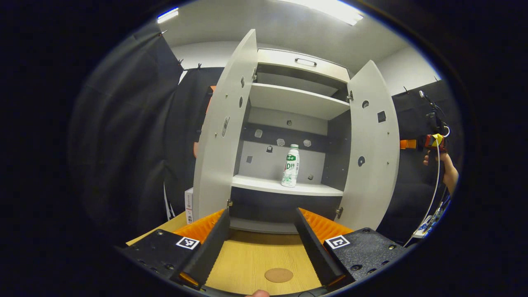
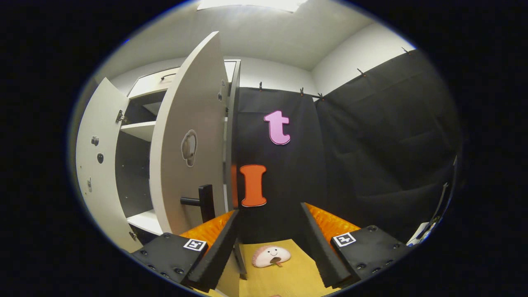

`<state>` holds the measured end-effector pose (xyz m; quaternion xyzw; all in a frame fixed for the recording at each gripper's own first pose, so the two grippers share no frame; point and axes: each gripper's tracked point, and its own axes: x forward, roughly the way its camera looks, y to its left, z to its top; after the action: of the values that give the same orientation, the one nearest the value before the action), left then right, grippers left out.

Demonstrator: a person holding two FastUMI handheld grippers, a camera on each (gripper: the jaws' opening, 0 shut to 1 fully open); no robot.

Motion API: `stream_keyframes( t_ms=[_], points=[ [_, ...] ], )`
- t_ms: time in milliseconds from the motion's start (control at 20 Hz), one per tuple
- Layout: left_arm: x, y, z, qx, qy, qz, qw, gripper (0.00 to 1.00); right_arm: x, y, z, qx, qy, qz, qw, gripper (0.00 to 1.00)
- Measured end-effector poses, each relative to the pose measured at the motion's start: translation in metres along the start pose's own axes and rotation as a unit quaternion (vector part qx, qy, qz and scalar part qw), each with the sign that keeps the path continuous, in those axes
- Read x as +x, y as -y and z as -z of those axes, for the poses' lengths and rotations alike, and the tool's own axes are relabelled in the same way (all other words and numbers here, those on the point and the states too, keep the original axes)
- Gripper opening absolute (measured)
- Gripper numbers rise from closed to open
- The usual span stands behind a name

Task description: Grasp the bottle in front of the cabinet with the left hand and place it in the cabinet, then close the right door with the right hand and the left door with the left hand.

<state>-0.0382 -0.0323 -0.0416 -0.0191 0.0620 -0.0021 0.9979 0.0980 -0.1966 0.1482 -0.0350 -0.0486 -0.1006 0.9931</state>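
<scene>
A white bottle with a green label (image 1: 291, 166) stands upright on the lower shelf inside the pale cabinet (image 1: 297, 103). Both doors hang wide open: the left door (image 1: 222, 132) and the right door (image 1: 373, 152). My left gripper (image 1: 261, 211) is open and empty, low over the wooden table and pulled back from the cabinet front. In the right gripper view, my right gripper (image 2: 269, 208) is open and empty too, just right of the right door's outer face (image 2: 185, 144) and near its black handle (image 2: 202, 202). That gripper (image 1: 433, 140) is also seen far right, held by a hand (image 1: 449, 171).
The wooden table (image 1: 247, 255) carries a round brown coaster (image 1: 278, 275) and a small pink plush (image 2: 270, 255). A small box (image 1: 188, 202) stands left of the cabinet. White cables (image 1: 431, 206) hang at the right. Black cloth walls close in the booth.
</scene>
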Motion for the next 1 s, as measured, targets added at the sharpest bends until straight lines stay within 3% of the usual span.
stream_keyframes(
  t_ms=[50, 100, 150, 300, 350, 400, 1000],
  points=[
    [0.002, -0.002, -0.002, 0.001, 0.002, 0.000, 1.000, 0.96, -0.001, -0.007, 0.000, -0.001, 0.000, -0.005, 1.000, 0.95],
    [0.002, -0.003, -0.003, 0.001, 0.003, 0.000, 1.000, 0.96, -0.002, -0.013, -0.001, -0.003, 0.002, -0.009, 1.000, 0.86],
    [0.003, -0.005, -0.004, 0.001, 0.004, 0.000, 1.000, 0.96, -0.003, -0.019, -0.002, -0.007, 0.003, -0.014, 1.000, 0.95],
    [0.005, -0.013, -0.004, 0.001, 0.003, -0.004, 1.000, 0.96, -0.005, -0.042, -0.002, -0.016, 0.005, -0.031, 0.999, 0.95],
    [0.005, -0.015, -0.004, 0.002, 0.003, -0.006, 1.000, 0.96, -0.005, -0.049, -0.002, -0.015, 0.005, -0.036, 0.999, 0.86],
    [0.005, -0.018, -0.006, 0.002, 0.004, -0.009, 1.000, 0.96, -0.005, -0.057, 0.000, -0.012, 0.005, -0.042, 0.999, 0.95],
    [0.013, -0.057, -0.008, -0.006, 0.014, -0.044, 0.999, 0.96, 0.007, -0.162, 0.011, 0.019, -0.009, -0.143, 0.989, 0.95]
  ],
)
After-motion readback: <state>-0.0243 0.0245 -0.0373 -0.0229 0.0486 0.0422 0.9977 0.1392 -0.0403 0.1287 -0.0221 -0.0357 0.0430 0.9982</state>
